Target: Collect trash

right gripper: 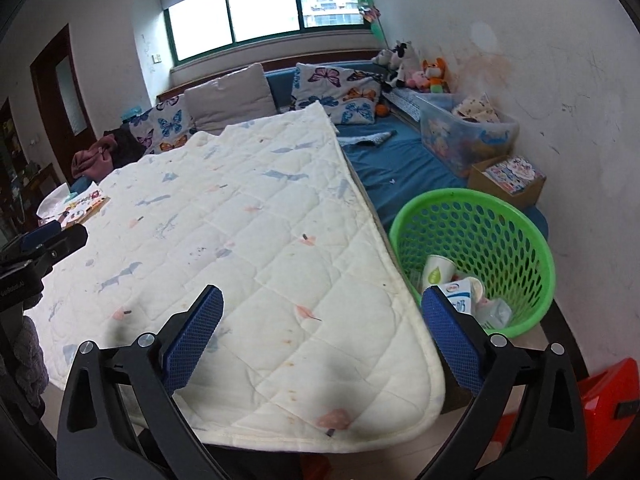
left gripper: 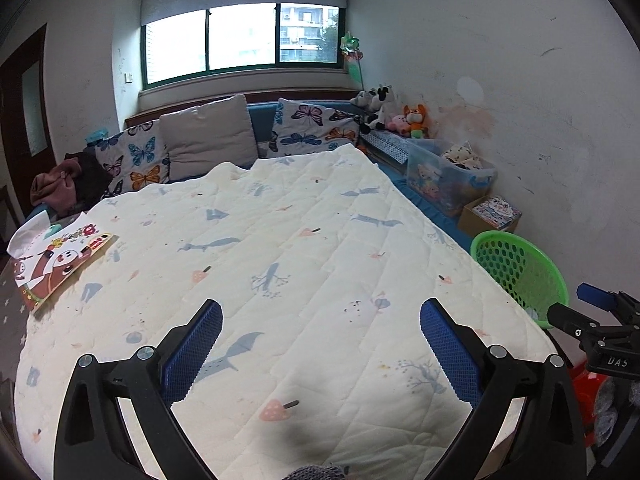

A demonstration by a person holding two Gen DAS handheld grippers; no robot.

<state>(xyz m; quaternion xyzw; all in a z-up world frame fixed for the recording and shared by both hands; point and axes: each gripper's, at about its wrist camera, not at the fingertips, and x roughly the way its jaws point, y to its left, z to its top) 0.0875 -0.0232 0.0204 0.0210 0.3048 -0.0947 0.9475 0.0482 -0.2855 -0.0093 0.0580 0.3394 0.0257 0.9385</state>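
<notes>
A cream quilt (right gripper: 240,220) covers the bed. Beside it, the green basket (right gripper: 500,216) holds white paper cups (right gripper: 438,270) and a carton (right gripper: 460,298), tipped at mixed angles. Left gripper (left gripper: 320,344) and right gripper (right gripper: 322,340) both gape wide, empty.

The quilt (right gripper: 240,216) is looking like soft, matt stitched cloth. The basket (right gripper: 516,240) is showing glossy perforated plastic, holding paper cups (right gripper: 438,270).

A home bedroom: quilted bed cover (left gripper: 304,240), butterfly pillows (left gripper: 136,160), plush toys (left gripper: 400,116) by the window (left gripper: 240,40).
</notes>
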